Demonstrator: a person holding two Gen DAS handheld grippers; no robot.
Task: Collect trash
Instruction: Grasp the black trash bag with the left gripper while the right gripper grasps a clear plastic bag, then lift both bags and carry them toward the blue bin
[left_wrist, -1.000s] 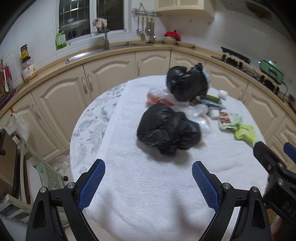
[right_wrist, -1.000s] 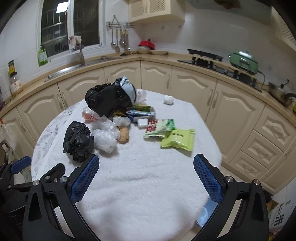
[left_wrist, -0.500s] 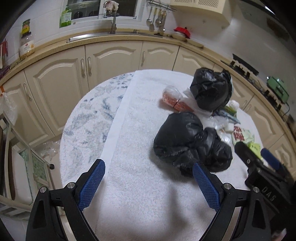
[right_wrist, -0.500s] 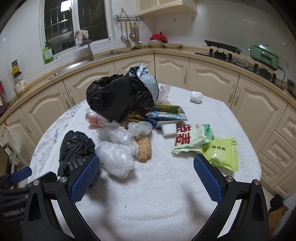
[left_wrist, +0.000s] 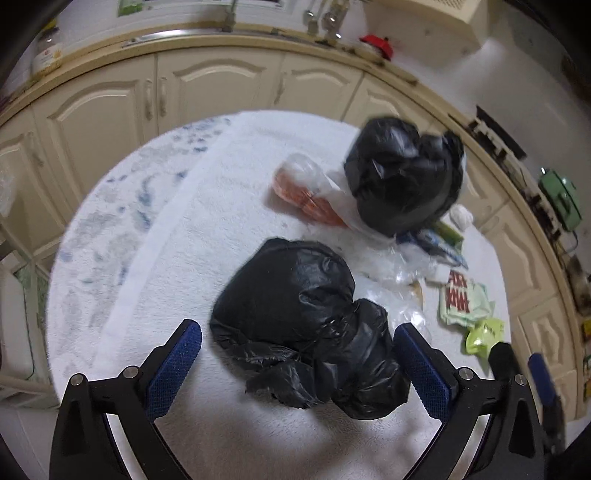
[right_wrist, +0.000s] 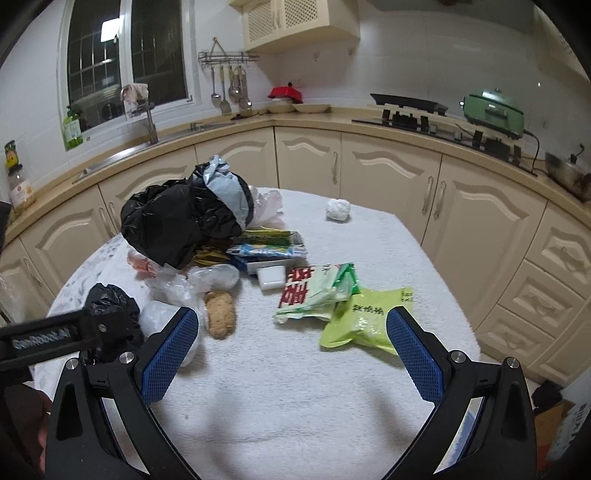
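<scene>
Large red Chinese characters on white-green snack packet (right_wrist: 314, 291), near middle of desk (right_wrist: 280, 398); strokes too blurred to read. Dark Chinese characters in one row on lime-green packet (right_wrist: 364, 317), toward right edge of desk, touching first packet; not legible. Pale embossed lettering on black bar of left hand-held gripper (right_wrist: 40, 338), at left frame edge, seen reversed and blurred; unreadable. Jar label on far kitchen counter too small to read.

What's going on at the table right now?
Left hand-held gripper open, straddling near black bag. Right hand-held gripper open, empty. Nothing blocking.
</scene>
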